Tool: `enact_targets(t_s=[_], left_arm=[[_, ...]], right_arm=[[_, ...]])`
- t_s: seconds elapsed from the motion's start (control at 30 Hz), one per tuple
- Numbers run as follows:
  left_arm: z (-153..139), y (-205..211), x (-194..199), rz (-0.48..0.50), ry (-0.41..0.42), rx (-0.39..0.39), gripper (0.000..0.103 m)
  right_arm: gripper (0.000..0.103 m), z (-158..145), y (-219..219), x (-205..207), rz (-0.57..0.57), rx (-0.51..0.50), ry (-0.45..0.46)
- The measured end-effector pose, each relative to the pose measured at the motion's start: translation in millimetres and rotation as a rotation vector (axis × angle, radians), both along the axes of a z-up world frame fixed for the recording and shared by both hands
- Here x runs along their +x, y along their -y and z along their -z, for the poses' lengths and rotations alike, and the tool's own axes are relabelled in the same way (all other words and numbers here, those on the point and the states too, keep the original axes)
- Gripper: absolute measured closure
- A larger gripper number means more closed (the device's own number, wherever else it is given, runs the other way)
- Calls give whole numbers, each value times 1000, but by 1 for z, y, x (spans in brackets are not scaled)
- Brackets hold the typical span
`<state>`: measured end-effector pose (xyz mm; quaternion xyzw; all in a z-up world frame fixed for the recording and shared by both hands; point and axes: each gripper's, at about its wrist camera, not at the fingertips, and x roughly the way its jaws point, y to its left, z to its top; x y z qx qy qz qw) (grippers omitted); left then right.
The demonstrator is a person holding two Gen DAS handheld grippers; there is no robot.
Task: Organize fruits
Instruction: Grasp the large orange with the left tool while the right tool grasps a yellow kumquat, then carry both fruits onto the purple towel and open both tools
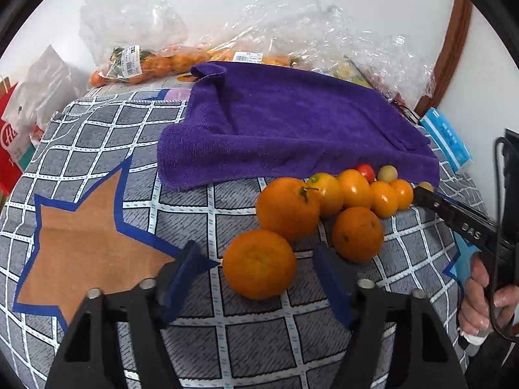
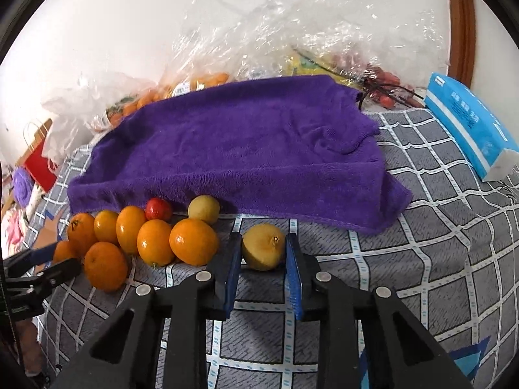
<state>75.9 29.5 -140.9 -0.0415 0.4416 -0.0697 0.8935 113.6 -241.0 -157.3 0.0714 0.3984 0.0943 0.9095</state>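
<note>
In the left wrist view a large orange (image 1: 259,264) lies on the checked cloth between the blue pads of my left gripper (image 1: 264,256). The pads stand open, the left tip close to the peel and a gap showing on the right. Behind it sits a cluster of oranges (image 1: 288,207) with a small red fruit (image 1: 366,171) and a pale yellow one (image 1: 387,173). In the right wrist view my right gripper (image 2: 262,240) is shut on a yellow citrus fruit (image 2: 263,247) resting on the cloth, just right of the orange row (image 2: 193,241).
A purple towel (image 1: 285,123) is spread behind the fruit. Clear plastic bags with tangerines (image 1: 152,63) lie against the wall. A blue tissue pack (image 2: 470,126) sits at the right, a red paper bag (image 2: 40,165) at the left. A hand (image 1: 483,298) holds the right gripper's handle.
</note>
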Motion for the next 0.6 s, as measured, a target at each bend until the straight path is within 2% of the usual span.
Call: enact_targets(t_s=[0.03,0.13,0.43,0.6], left_arm=[[1,0,1,-5,0,1,52],[0,2,0,13,10,-3,63],[-8,-2,-10,-21,15,6,63],[-22,-5,-19,-37,38,55,63]], right_arm=[[76,0,0,0,0,0,2],[77,1,-3,0,-6,-13,-6],[77,-4,-2,-8,-19,-20,25],[77,-11,3,-14,-2,-50,39]])
